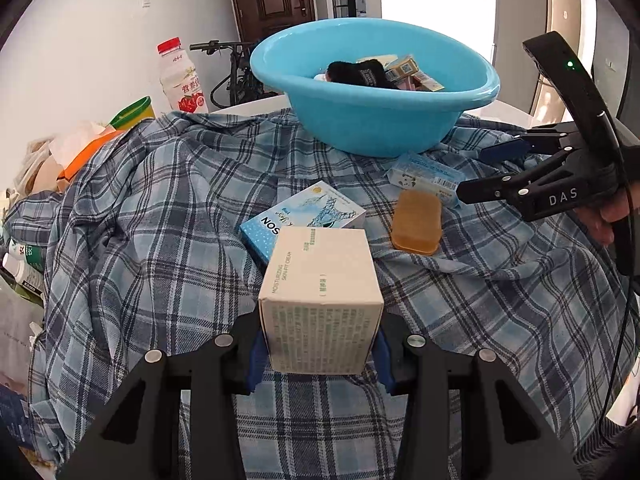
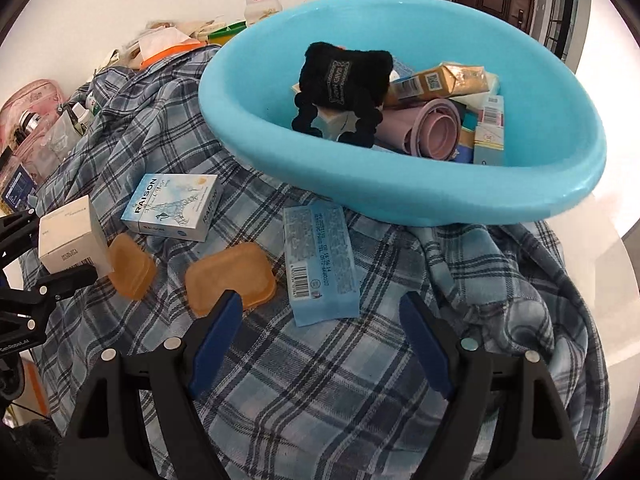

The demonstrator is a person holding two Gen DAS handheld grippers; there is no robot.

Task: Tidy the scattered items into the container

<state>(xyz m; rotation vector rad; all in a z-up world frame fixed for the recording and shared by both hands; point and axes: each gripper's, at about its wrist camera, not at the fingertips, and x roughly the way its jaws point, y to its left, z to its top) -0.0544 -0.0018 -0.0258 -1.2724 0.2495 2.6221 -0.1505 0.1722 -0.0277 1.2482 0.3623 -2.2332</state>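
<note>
My left gripper (image 1: 320, 348) is shut on a white cream box (image 1: 320, 300), held above the plaid cloth; it also shows in the right wrist view (image 2: 72, 236). The blue basin (image 1: 372, 120) (image 2: 400, 184) holds a black hair band (image 2: 344, 80), boxes and a pink roll. On the cloth lie a blue RAISON box (image 1: 304, 216) (image 2: 172, 208), a light blue packet (image 2: 320, 264) (image 1: 426, 176) and two amber soap bars (image 2: 230, 278) (image 2: 130, 266). My right gripper (image 2: 320, 340) is open and empty, just in front of the packet; it also shows in the left wrist view (image 1: 476, 172).
A plaid shirt (image 1: 160, 220) covers the white table (image 2: 624, 264). A red-capped drink bottle (image 1: 180, 80), an orange tissue pack (image 2: 168, 50) and a pink pouch (image 2: 28, 120) stand along the far left side by the wall.
</note>
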